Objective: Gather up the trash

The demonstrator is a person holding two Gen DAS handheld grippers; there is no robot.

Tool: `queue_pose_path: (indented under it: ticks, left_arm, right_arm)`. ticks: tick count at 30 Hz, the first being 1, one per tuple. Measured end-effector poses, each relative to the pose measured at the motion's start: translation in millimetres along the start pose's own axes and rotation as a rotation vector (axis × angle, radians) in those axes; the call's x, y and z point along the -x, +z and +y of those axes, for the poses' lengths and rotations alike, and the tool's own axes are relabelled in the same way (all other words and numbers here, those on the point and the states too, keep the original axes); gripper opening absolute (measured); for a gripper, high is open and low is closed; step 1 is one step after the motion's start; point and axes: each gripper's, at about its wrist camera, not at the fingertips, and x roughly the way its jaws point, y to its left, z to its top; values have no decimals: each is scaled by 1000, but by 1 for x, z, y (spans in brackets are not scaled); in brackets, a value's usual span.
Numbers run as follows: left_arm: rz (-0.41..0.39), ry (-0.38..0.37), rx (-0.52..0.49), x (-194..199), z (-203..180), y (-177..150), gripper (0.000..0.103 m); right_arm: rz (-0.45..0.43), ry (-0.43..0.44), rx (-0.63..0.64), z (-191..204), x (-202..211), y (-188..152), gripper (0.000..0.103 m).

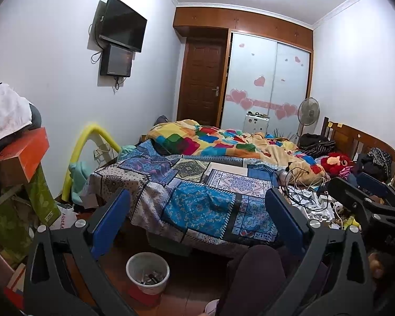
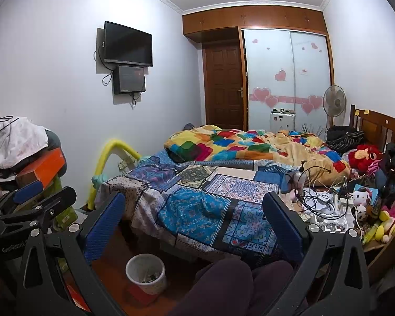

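A white waste bin (image 1: 148, 272) with some rubbish inside stands on the wooden floor at the foot of the bed; it also shows in the right wrist view (image 2: 146, 272). My left gripper (image 1: 197, 205) is open and empty, held above the bin and facing the bed. My right gripper (image 2: 193, 205) is open and empty too. The right gripper shows at the right edge of the left wrist view (image 1: 366, 197), and the left gripper shows at the left of the right wrist view (image 2: 36, 197). Papers, cables and small clutter (image 2: 326, 205) lie on the bed's right side.
A bed with a blue patchwork cover (image 1: 205, 200) and a colourful quilt (image 1: 218, 142) fills the middle. Stacked boxes and cloth (image 1: 21, 155) stand at the left. Plush toys (image 2: 366, 158), a fan (image 2: 334, 102), a wardrobe and a door are beyond. The person's knees (image 2: 239, 284) are below.
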Motion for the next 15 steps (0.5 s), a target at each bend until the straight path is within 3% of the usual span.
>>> queue_pose_path:
  ticks: [15]
  left_arm:
    - [9,2,1,-2,-13,-2,103]
  right_arm:
    - [7,-3,-5,1,2,0,103]
